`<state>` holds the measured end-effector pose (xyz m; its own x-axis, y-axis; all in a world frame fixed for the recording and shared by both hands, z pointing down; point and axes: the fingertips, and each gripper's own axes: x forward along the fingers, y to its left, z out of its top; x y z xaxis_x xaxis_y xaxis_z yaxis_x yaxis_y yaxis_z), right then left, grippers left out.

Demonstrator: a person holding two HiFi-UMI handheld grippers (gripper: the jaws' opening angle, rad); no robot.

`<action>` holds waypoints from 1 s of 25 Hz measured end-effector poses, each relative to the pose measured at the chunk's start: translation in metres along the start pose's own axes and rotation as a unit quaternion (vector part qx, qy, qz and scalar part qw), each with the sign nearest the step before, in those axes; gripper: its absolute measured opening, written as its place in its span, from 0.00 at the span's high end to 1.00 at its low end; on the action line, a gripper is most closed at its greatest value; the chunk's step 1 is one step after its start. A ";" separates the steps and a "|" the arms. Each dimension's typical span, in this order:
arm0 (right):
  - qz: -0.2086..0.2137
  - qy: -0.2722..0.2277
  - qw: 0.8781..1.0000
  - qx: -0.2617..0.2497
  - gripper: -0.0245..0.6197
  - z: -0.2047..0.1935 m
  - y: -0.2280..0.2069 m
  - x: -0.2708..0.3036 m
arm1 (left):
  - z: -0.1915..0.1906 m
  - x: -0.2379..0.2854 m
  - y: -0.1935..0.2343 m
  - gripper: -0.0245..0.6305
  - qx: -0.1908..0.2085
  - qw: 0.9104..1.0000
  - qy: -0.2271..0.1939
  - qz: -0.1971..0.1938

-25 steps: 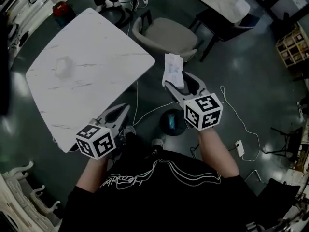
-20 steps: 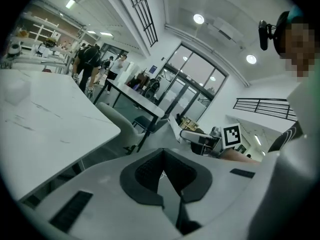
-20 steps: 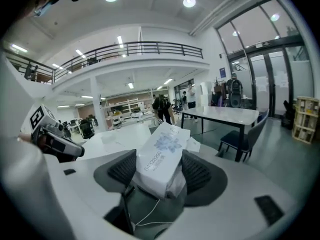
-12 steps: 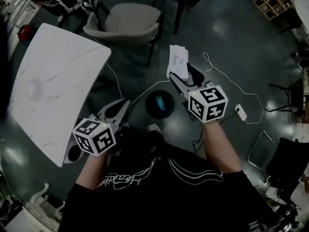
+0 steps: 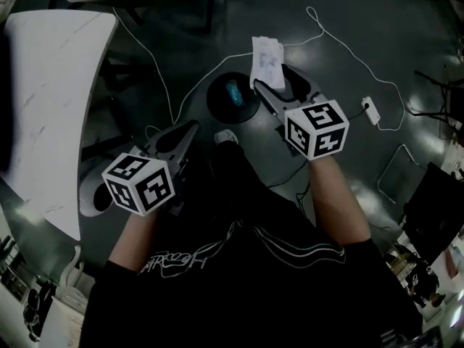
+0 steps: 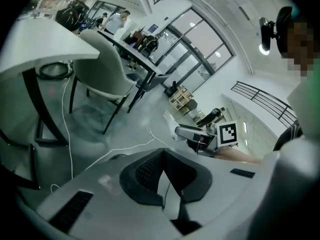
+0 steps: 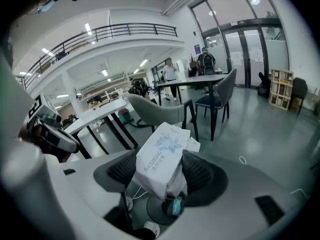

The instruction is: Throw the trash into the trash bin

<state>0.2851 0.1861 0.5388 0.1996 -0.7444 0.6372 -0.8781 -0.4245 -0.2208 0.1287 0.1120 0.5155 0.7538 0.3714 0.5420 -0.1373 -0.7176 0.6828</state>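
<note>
We find the right tool (image 5: 270, 85) spread wide and pinching the packet (image 5: 266, 61), its ribbed black pads pressing on the two flat sides. The packet is a soft, rectangular white wrapper, creased at the lower end, with a pale blue print and a line of dark digits on one face. It stands up out of the tool, clear of the floor (image 5: 348, 20).

The trash bin (image 5: 233, 95) is a round black tub standing on the glossy dark floor. It holds one small blue-green item. In the head view the packet shows just beside the bin's right rim. The right gripper view shows the bin's mouth under the packet's lower end.

The left tool (image 5: 190, 127) has its pads pressed together at the tips with nothing between them. It is held low, near the corner of the tabletop (image 5: 51, 85), a white slab with faint grey veining.

A thin white cable (image 5: 341, 38) loops across the floor to a small white plug block (image 5: 370, 109).
</note>
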 end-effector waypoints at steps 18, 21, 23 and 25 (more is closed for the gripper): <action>0.050 0.213 0.974 0.056 0.48 -0.241 0.008 0.152 | -0.098 0.035 0.067 0.96 -0.092 0.994 0.059 0.008; 0.038 0.211 0.976 0.031 0.48 -0.256 0.008 0.162 | -0.106 0.035 0.071 0.96 -0.105 0.993 0.060 0.009; -0.001 0.215 0.976 0.022 0.42 -0.270 -0.003 0.169 | -0.108 0.036 0.076 0.96 -0.111 0.992 0.060 0.012; -0.018 0.236 0.970 0.049 0.40 -0.289 -0.014 0.169 | -0.107 0.037 0.079 0.96 -0.115 0.992 0.057 0.015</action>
<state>0.2052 0.2156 0.8629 -0.0125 -0.4198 0.9075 -0.8245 -0.5092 -0.2469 0.0774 0.1320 0.6415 0.6720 0.4252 0.6064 -0.3110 -0.5810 0.7521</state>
